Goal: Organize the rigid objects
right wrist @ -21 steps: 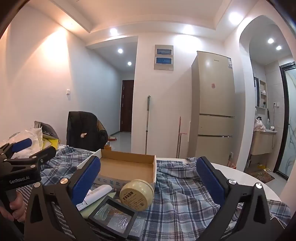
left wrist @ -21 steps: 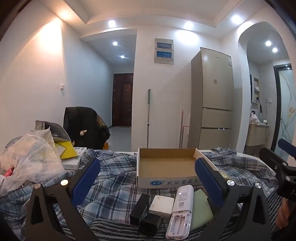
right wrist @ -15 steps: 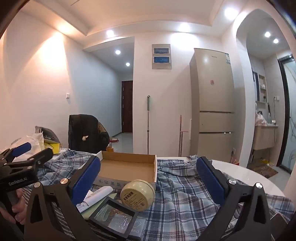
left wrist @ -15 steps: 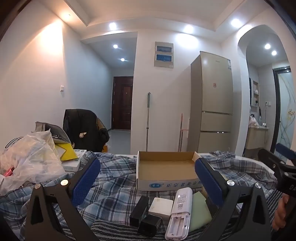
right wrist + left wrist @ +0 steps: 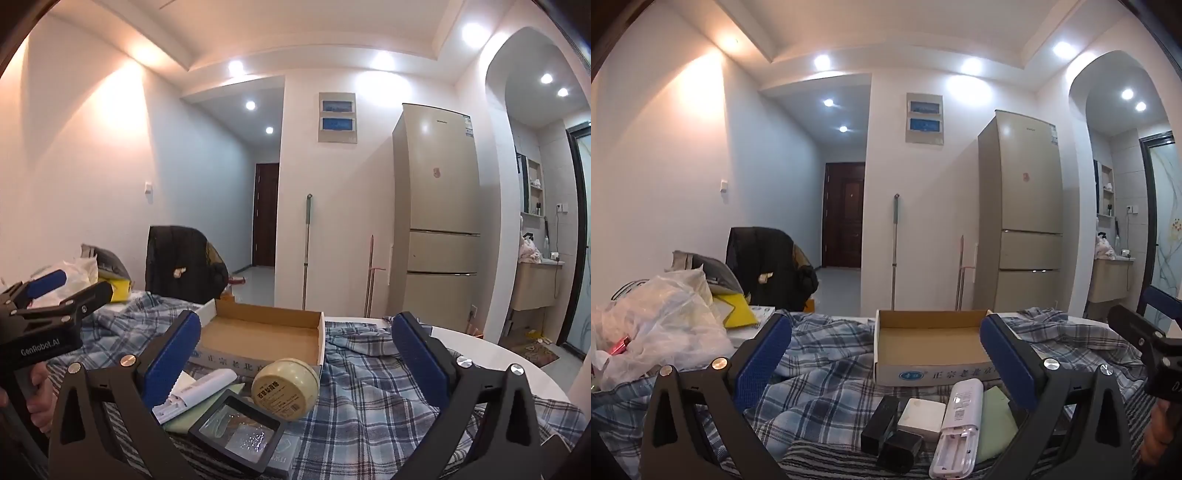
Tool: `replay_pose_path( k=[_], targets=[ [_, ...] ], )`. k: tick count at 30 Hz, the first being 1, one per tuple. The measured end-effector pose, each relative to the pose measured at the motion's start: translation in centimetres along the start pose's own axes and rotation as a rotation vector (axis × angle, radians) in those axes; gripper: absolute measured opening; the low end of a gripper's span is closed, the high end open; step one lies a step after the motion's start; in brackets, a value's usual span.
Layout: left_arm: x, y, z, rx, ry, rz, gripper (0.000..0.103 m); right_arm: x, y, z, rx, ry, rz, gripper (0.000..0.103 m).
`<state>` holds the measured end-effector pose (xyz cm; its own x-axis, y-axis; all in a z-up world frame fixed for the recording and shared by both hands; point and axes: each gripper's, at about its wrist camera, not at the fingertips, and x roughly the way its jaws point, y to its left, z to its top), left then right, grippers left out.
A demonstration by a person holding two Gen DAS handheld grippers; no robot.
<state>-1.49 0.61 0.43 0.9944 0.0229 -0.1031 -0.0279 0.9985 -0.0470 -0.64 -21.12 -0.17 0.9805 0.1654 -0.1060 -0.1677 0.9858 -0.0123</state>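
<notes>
A: While both views have tipped a bit since the earlier frame, nothing on the worktop moved; the cardboard box (image 5: 929, 343) only sits lower in the left view.

B: Grippers?

A: Left hand-held gripper (image 5: 886, 365) is spread to its widest, nothing between the pads. Right hand-held gripper (image 5: 295, 365) the same, holding nothing. Each shows at the edge of the other's view, with a hand on the grip.

B: Surface, room?

A: Worktop (image 5: 480, 343) is white and round-edged, mostly under a blue plaid cloth (image 5: 827, 373). Plastic bags (image 5: 661, 325) are piled at the left. Behind: beige fridge (image 5: 1023, 229), a mop handle (image 5: 894, 251) against the wall, a dark door (image 5: 844, 214) down the hall, a chair with a black jacket (image 5: 764, 266).

B: Containers?

A: The box is open and empty. Just in front of it lie a white remote (image 5: 960, 424), white square adapter (image 5: 921, 413), two black blocks (image 5: 886, 432) and a green card (image 5: 995, 421). In the right view a cream round jar (image 5: 286, 384) lies on its side touching the box's front, next to a black-framed clear case (image 5: 236, 432).
</notes>
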Motion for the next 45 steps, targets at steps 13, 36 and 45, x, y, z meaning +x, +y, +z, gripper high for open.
replay_pose_path(
  k=[13, 36, 45],
  targets=[
    [-2.4, -0.4, 0.2, 0.010, -0.111, -0.072, 0.103, 0.3, -0.8, 0.2, 0.027, 0.018, -0.059, 0.103],
    [-1.1, -0.7, 0.2, 0.028, -0.027, -0.071, 0.103, 1.1, -0.4, 0.0, -0.007, 0.072, -0.088, 0.103],
    [-1.2, -0.6, 0.3, 0.035, -0.027, -0.052, 0.103, 0.6, -1.2, 0.2, 0.027, 0.049, -0.100, 0.103]
  ],
)
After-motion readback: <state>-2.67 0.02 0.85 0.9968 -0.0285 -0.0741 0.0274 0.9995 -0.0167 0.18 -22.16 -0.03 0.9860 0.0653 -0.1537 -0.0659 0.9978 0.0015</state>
